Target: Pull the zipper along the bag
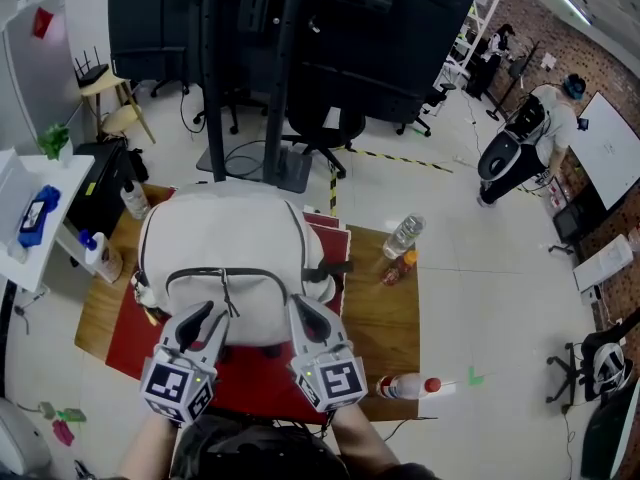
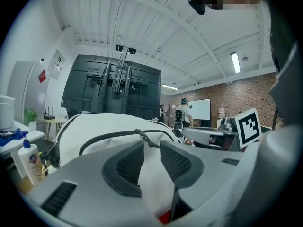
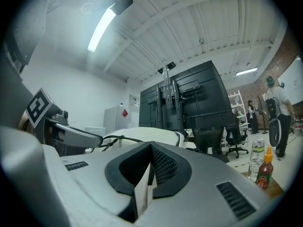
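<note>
A white backpack (image 1: 235, 238) lies on a red mat (image 1: 125, 333) on a wooden table (image 1: 385, 318). Its dark zipper track (image 1: 250, 273) arches across the near side, and the zipper pull (image 1: 226, 293) hangs near the track's left part. My left gripper (image 1: 210, 316) is at the bag's near edge just below the pull. In the left gripper view the left gripper (image 2: 151, 148) is open, with white bag cloth between the jaws and the pull (image 2: 143, 137) just ahead. My right gripper (image 1: 305, 310) (image 3: 150, 148) is shut on a fold of the bag's white cloth.
A clear water bottle (image 1: 403, 234) and a sauce bottle (image 1: 397, 266) stand right of the bag. Another bottle (image 1: 410, 386) lies at the table's front right. A white bottle (image 1: 105, 258) and a small bottle (image 1: 133, 200) stand at the left. An office chair (image 1: 325, 133) is behind the table.
</note>
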`<state>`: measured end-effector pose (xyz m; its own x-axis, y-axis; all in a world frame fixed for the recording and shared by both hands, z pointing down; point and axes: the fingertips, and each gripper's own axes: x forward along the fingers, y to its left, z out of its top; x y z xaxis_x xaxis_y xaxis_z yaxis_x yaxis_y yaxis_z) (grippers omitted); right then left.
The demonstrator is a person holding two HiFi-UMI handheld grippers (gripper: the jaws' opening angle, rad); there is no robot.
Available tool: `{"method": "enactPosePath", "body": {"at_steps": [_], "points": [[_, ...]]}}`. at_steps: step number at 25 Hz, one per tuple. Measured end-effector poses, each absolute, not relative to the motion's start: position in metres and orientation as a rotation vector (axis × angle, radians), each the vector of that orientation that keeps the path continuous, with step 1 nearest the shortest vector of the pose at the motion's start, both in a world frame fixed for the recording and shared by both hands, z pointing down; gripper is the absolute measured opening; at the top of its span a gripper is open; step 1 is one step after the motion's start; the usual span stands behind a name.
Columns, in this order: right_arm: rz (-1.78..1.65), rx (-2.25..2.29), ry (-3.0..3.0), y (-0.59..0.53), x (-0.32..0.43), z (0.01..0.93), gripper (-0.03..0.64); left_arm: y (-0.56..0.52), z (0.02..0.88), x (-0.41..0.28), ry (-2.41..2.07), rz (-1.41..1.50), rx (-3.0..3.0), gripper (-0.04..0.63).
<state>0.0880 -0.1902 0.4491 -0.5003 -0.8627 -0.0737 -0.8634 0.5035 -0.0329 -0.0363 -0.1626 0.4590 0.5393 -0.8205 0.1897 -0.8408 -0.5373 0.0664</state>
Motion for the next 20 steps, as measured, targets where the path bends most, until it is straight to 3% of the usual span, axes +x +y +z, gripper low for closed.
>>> {"method": "enactPosePath", "body": {"at_steps": [15,20], "points": [[0.005,-1.643,2.643,-0.204,0.08,0.445,-0.005,-0.178,0.458,-0.032,-1.207,0.175,2.605,0.164],[-0.016,-1.671,2.624,-0.204,0.081,0.445,-0.005,-0.176,0.455,-0.028,-1.18,0.193,2.602,0.216]]}}
